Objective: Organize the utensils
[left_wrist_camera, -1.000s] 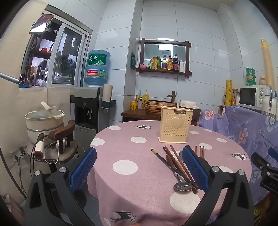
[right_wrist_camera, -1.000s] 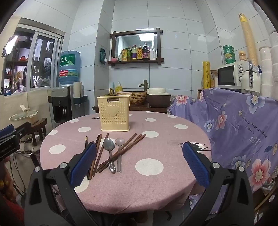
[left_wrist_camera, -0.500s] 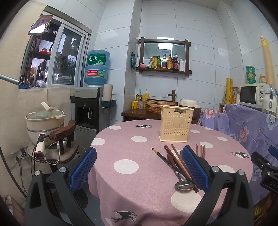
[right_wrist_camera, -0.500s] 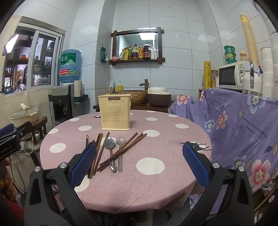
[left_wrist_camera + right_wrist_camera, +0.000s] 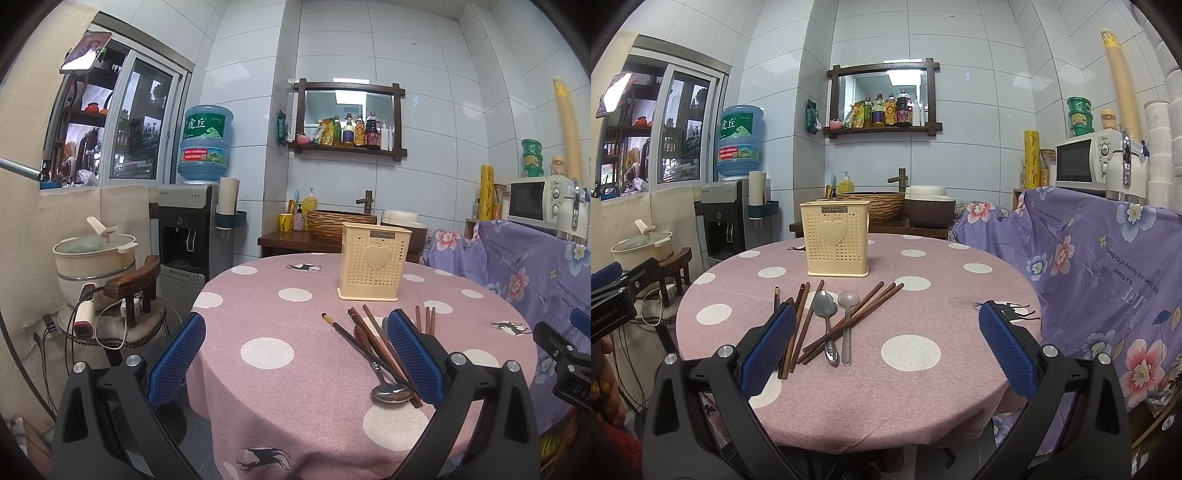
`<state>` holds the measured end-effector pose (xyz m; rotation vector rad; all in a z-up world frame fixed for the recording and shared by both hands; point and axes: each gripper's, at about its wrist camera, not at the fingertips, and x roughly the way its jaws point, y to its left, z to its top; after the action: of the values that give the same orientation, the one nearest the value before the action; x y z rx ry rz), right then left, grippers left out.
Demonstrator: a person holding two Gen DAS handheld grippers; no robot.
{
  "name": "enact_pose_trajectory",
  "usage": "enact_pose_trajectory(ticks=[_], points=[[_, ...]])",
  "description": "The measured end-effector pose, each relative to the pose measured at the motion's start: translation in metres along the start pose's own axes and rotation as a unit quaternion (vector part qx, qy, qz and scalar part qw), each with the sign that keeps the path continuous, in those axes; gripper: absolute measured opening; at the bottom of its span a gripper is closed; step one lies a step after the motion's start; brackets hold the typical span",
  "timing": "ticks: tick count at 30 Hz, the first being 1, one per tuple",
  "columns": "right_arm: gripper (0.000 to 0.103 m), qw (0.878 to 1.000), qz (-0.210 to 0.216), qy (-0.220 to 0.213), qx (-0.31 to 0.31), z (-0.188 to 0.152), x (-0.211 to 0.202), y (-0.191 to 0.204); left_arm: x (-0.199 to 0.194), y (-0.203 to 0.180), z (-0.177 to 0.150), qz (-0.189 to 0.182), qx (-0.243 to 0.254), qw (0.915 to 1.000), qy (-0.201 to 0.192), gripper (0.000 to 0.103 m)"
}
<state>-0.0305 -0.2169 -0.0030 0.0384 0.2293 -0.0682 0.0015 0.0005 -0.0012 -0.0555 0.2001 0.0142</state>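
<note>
Here, left claw and right claw level above table, both spread wide, empty.

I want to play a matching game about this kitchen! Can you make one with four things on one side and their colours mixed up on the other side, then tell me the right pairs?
Things:
1. utensil holder
2. tablecloth
3. water jug
4. metal spoon

Colours:
A. blue
B. silver
C. pink with white dots
D. cream yellow

Right pairs: 1-D, 2-C, 3-A, 4-B.

The utensil holder stands upright on the tablecloth, and the metal spoon lies in front of it among the chopsticks. The water jug sits on the dispenser by the window.
</note>
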Motion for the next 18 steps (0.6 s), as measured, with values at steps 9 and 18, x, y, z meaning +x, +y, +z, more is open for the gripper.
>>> enact_pose_trajectory(ticks=[9,18], points=[[0.098,1.0,0.0,0.001,-0.002,-0.0003,-0.0002,0.0021,0.0,0.0005,-0.0001,0.0,0.001,1.0,0.001,0.098],[0.098,1.0,0.0,0.001,-0.002,-0.0006,0.0008,0.0028,0.0004,0.0007,0.0002,0.0,0.0,1.0,0.001,0.098]])
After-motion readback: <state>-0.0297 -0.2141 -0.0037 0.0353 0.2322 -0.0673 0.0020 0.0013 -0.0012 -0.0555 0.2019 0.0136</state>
